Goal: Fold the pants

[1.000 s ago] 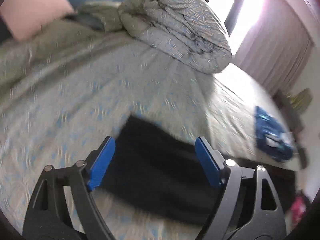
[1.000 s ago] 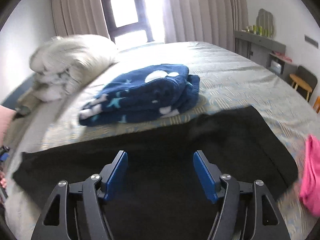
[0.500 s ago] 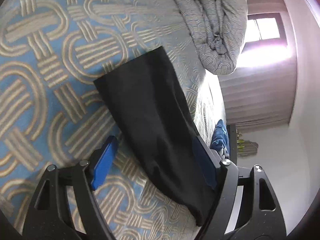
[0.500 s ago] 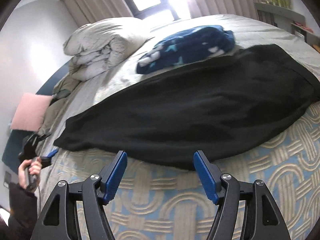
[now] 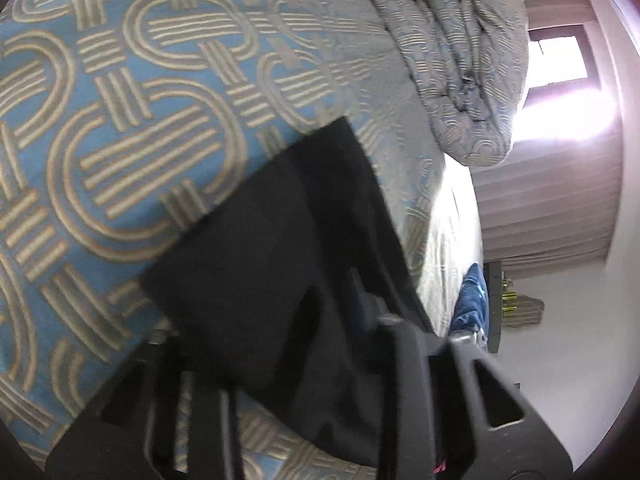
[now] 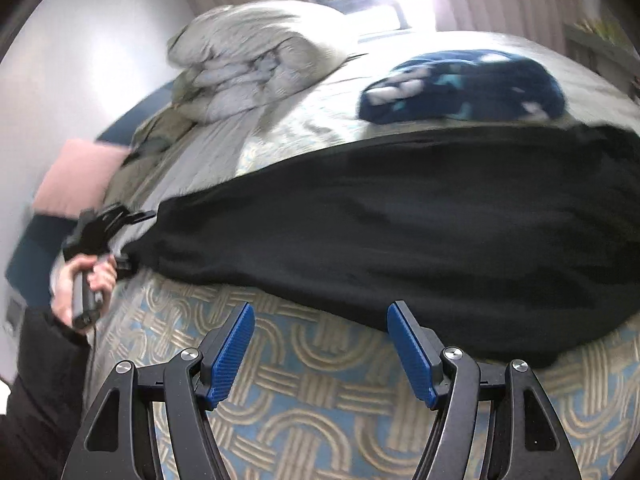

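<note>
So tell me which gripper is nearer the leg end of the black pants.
Left. The left gripper has just been closing on the black pants at their leg end; the right gripper hangs open over the bedspread, short of their near edge.

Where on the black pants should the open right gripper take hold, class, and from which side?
Grip the near hem edge of the black pants, coming from the bare bedspread side. The right gripper already faces that thin, flat edge; the left gripper pinches the far end.
</note>
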`<state>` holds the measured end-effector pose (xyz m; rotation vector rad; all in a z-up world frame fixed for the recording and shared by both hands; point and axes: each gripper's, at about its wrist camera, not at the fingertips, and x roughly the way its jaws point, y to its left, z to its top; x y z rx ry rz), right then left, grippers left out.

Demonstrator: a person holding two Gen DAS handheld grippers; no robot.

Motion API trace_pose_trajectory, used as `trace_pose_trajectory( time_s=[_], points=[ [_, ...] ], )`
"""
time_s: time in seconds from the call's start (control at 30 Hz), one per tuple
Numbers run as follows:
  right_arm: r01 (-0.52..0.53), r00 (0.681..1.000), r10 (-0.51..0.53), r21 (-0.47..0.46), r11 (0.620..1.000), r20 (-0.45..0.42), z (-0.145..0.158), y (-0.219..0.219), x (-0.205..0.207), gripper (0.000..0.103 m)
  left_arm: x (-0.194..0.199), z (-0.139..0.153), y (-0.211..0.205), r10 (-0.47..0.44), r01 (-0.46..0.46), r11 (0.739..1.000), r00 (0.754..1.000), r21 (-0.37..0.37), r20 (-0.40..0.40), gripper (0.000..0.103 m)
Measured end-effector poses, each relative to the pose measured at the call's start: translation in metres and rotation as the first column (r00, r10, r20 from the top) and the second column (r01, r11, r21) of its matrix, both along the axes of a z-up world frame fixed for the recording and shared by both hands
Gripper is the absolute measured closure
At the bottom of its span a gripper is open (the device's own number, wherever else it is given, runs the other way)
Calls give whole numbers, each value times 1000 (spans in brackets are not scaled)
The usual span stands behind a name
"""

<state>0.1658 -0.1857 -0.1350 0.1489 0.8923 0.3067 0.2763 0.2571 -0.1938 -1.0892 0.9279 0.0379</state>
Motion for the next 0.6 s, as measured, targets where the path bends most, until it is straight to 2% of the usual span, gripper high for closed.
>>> trace_pose_trajectory(
  time_s=[0.1,0.13,0.23,0.4,0.6],
  points=[
    [-97,992,110,-186,978,60,-3,43,1,33,-1,-3,5,-6,6,1000,1000,-13,5,91],
    [-129,984,155,-251,959,85,-5,61,1,33,-1,-3,6,-11,12,1000,1000,-20,10,94],
    [-175,972,214,-313,933,97,-12,89,7,33,1,8,3,-35,35,999,999,-5,33,96],
    [-193,968,232,-304,933,97,-20,115,23,33,6,47,-14,-108,102,992,990,69,94,96],
    [-151,981,170,-190,970,89,-25,122,47,33,12,87,-38,-183,168,979,974,117,132,96]
  ],
)
